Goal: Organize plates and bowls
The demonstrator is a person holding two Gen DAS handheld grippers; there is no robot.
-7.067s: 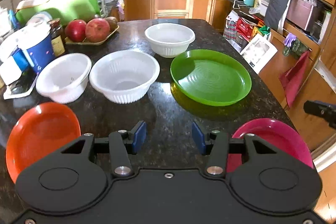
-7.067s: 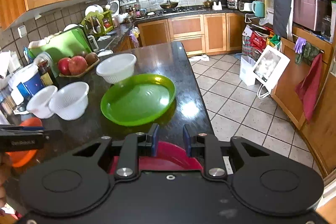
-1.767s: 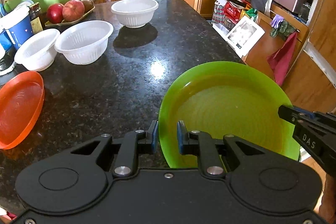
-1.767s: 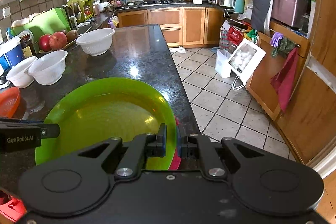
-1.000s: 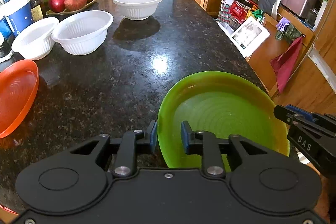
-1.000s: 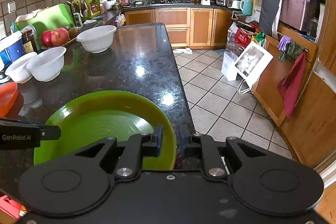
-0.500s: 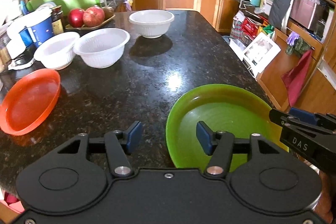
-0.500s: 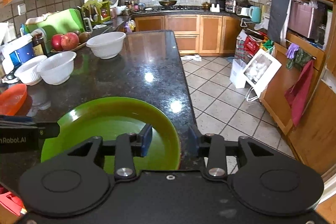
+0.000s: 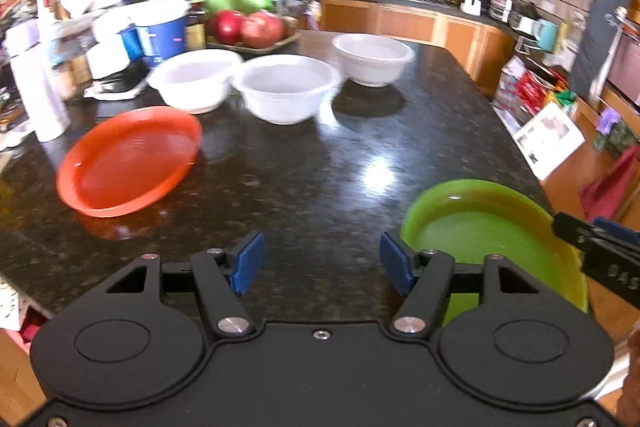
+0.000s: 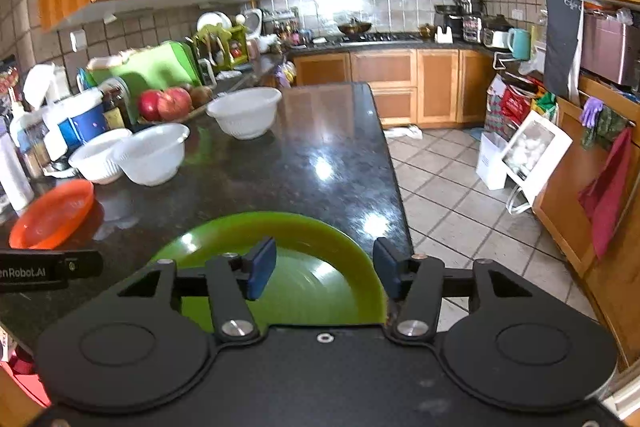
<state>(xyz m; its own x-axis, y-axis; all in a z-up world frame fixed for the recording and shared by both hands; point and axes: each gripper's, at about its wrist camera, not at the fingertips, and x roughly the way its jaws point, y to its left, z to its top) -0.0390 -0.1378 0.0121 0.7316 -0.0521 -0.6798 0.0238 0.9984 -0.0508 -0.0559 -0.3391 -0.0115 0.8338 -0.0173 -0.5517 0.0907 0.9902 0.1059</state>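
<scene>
A green plate (image 9: 488, 223) lies at the near right corner of the dark counter; it also shows in the right wrist view (image 10: 304, 255). My left gripper (image 9: 322, 261) is open and empty, just left of it. My right gripper (image 10: 323, 269) is open and empty, above the plate's near rim. An orange plate (image 9: 128, 159) lies at the left, also seen in the right wrist view (image 10: 54, 213). Three white bowls (image 9: 286, 85) (image 9: 196, 79) (image 9: 372, 57) stand further back.
A tray of red apples (image 9: 250, 27), a blue cup (image 9: 166, 33), a white bottle (image 9: 38, 83) and clutter crowd the counter's far left. The counter's right edge (image 10: 394, 187) drops to a tiled floor. Cabinets and a red cloth (image 10: 608, 195) stand to the right.
Both grippers let go of the green plate, which now rests on the counter, and opened wide. My left gripper has swung left, toward the orange plate.
</scene>
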